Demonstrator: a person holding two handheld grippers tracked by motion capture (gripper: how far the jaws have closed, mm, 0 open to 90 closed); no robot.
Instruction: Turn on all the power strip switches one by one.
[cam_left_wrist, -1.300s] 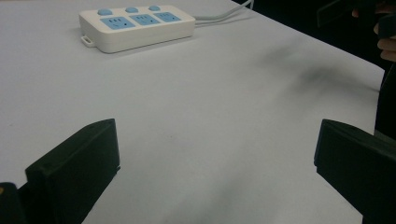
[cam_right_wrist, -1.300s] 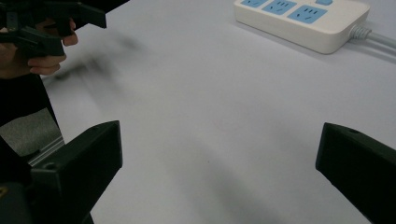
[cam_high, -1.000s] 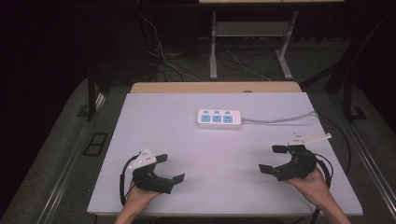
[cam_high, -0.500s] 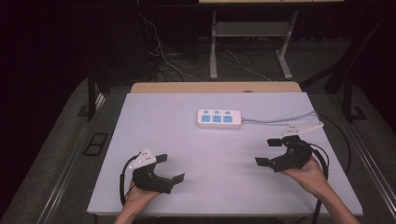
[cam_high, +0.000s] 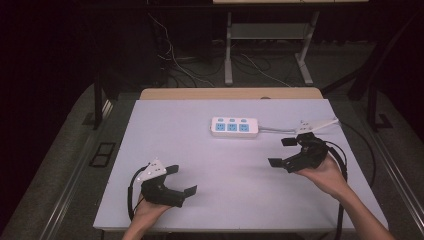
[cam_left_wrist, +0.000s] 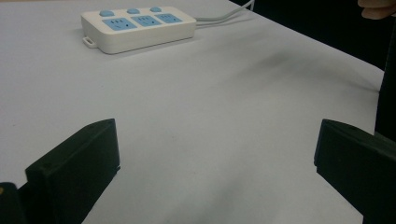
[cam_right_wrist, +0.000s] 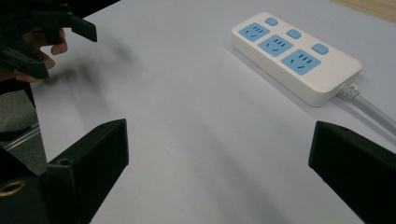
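A white power strip (cam_high: 234, 127) with three blue sockets lies flat at the table's far middle, and its cable runs off to the right. My left gripper (cam_high: 182, 180) sits near the front left edge, open and empty, pointing right. My right gripper (cam_high: 280, 152) hovers at the right, open and empty, jaws pointing left, just short of the strip's cable end. In the left gripper view the strip (cam_left_wrist: 137, 25) lies far ahead of the wide-open jaws (cam_left_wrist: 217, 163). In the right gripper view the strip (cam_right_wrist: 294, 53) is close, up and right of the open jaws (cam_right_wrist: 222, 163). The left gripper (cam_right_wrist: 60, 49) shows at the top left there.
The white table (cam_high: 225, 200) has a wooden strip (cam_high: 230, 93) along its far edge. Beyond it are metal frame legs (cam_high: 229, 50) and loose cables (cam_high: 175, 65) on a dark floor. The right gripper's black cable (cam_high: 345, 165) loops by the right edge.
My right gripper has moved away from the person and slightly left, closer to the power strip's cable end. The left gripper has stayed put.
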